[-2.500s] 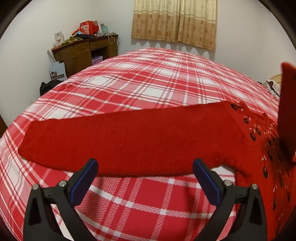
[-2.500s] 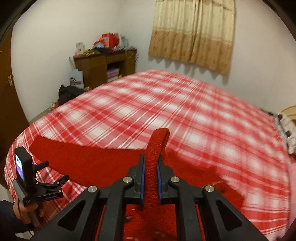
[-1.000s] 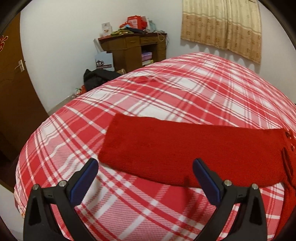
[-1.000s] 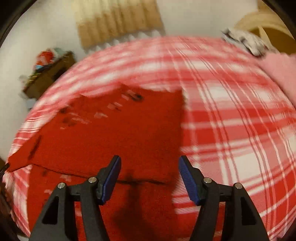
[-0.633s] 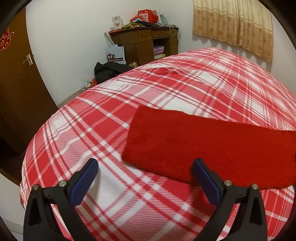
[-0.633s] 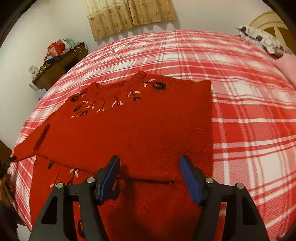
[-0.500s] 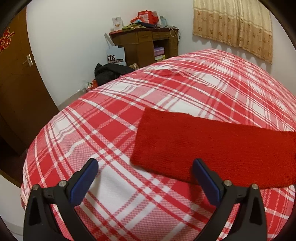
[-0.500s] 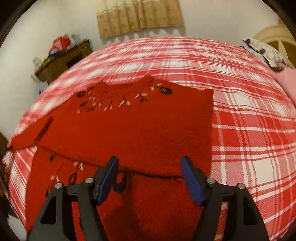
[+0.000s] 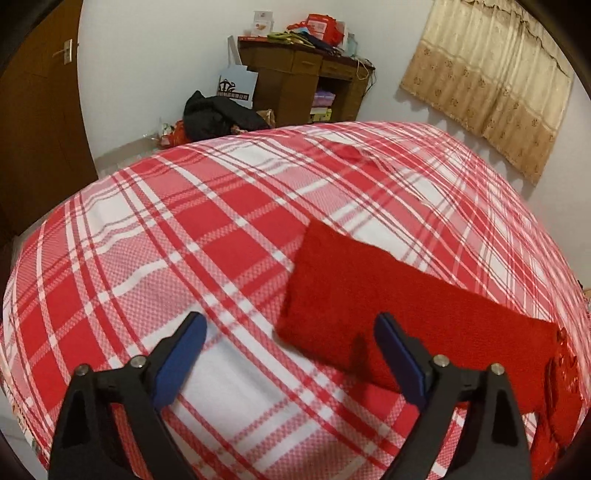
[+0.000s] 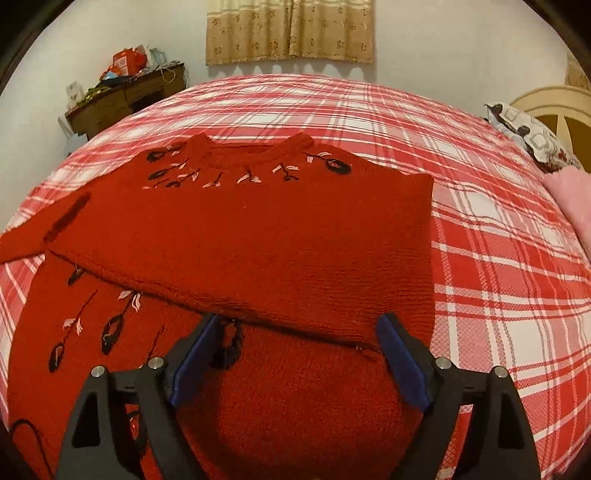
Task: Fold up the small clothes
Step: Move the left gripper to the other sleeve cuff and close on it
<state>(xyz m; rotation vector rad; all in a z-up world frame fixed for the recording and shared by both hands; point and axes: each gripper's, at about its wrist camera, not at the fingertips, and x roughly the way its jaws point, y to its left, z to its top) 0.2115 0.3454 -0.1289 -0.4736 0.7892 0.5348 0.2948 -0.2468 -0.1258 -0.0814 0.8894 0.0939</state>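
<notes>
A small red knit sweater (image 10: 258, 236) with black and pink embroidery lies flat on the plaid bed (image 10: 498, 280). Its right sleeve is folded across the chest. Its left sleeve (image 9: 406, 325) stretches out flat in the left wrist view, cuff end toward the bed's left side. My left gripper (image 9: 291, 350) is open and empty, just above the bed in front of the cuff. My right gripper (image 10: 299, 350) is open and empty, over the sweater body at the lower edge of the folded sleeve.
A wooden desk (image 9: 303, 74) piled with items stands by the wall, with a dark bag (image 9: 218, 114) on the floor and a brown door (image 9: 40, 96) at left. Curtains (image 10: 291, 29) hang at the back. A pink cloth (image 10: 569, 199) and patterned pillow (image 10: 524, 129) lie at the bed's right.
My right gripper let go of the right sleeve, which now lies folded across the chest, and it opened. My left gripper swung left along the outstretched sleeve to its cuff end.
</notes>
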